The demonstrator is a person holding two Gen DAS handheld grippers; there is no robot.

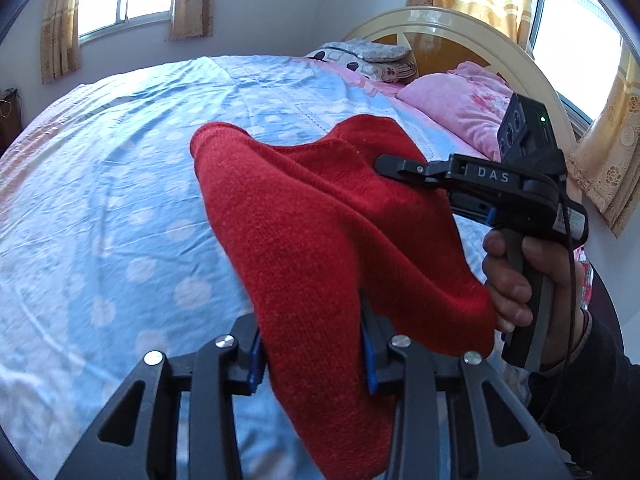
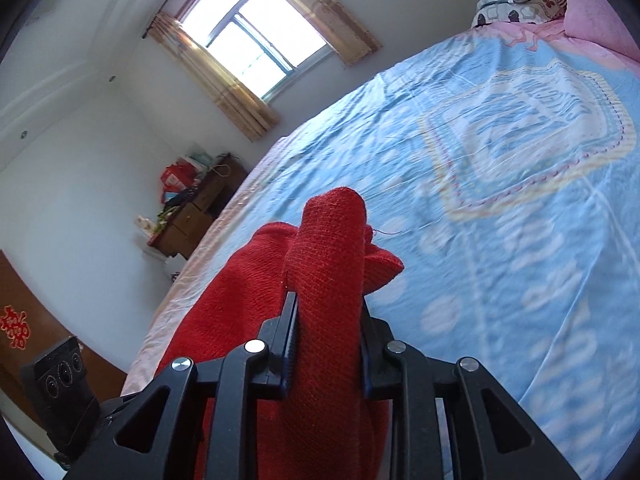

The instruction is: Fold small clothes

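A red knit garment point(image 1: 304, 208) hangs in the air above the blue dotted bedsheet point(image 1: 100, 200), stretched between both grippers. My left gripper point(image 1: 312, 344) is shut on a bunched fold of it, which spills over the pads. In the left wrist view my right gripper point(image 1: 396, 168) comes in from the right, held by a hand point(image 1: 516, 280), and pinches the cloth's far upper edge. Seen from the right wrist, that gripper point(image 2: 328, 320) is shut on a rolled ridge of the red garment point(image 2: 224, 320), which pokes up past its fingertips. The garment's lower part is hidden.
The bed point(image 2: 500, 240) fills most of both views. Pink pillows point(image 1: 452, 100) and a cream headboard point(image 1: 440, 24) lie at its far end. A wooden cabinet point(image 2: 196, 208) with clutter stands by the wall beyond the bed's left edge. Curtained windows are behind.
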